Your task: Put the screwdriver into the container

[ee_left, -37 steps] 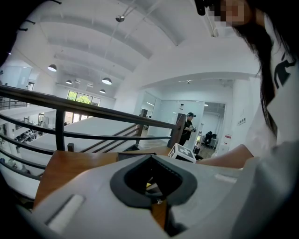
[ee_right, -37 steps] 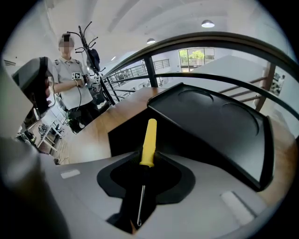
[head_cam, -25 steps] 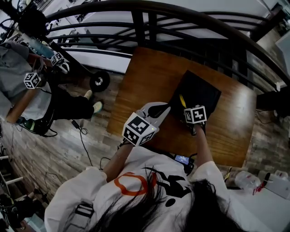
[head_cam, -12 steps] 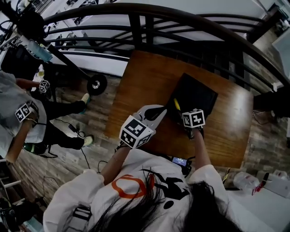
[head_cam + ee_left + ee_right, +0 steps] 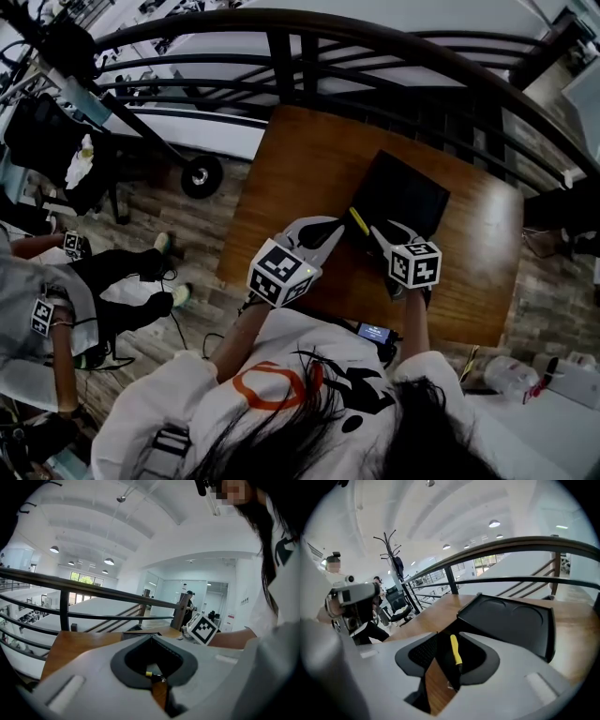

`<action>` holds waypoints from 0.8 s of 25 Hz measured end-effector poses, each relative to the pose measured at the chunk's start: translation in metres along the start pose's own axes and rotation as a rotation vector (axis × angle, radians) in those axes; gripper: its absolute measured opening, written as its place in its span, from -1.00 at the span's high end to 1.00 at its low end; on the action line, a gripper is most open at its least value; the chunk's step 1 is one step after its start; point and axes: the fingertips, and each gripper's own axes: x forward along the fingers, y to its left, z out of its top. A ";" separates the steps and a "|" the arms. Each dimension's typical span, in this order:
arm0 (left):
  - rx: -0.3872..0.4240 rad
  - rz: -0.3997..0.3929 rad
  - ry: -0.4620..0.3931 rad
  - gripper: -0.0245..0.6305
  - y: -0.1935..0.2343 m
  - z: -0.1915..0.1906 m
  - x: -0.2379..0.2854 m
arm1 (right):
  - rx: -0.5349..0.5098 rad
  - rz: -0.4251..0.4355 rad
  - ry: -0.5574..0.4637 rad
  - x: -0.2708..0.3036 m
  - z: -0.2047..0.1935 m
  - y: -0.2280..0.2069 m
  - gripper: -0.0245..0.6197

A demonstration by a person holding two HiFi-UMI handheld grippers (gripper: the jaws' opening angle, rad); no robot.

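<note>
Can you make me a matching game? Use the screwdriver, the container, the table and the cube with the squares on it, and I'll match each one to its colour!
Things
1. screwdriver
2. container
3. table
4. marker cube

Colours
a. brown
b. yellow with a dark end
c. black and white squares
d. all black

Right pairs: 1-b, 2-d, 3-a, 4-c.
</note>
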 end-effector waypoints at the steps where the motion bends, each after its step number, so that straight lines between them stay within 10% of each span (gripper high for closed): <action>1: 0.000 0.001 -0.002 0.92 0.000 0.001 0.000 | -0.005 0.005 -0.020 -0.006 0.004 0.006 0.44; 20: 0.014 0.029 -0.008 0.92 -0.042 -0.008 -0.028 | -0.034 0.085 -0.210 -0.077 0.015 0.092 0.68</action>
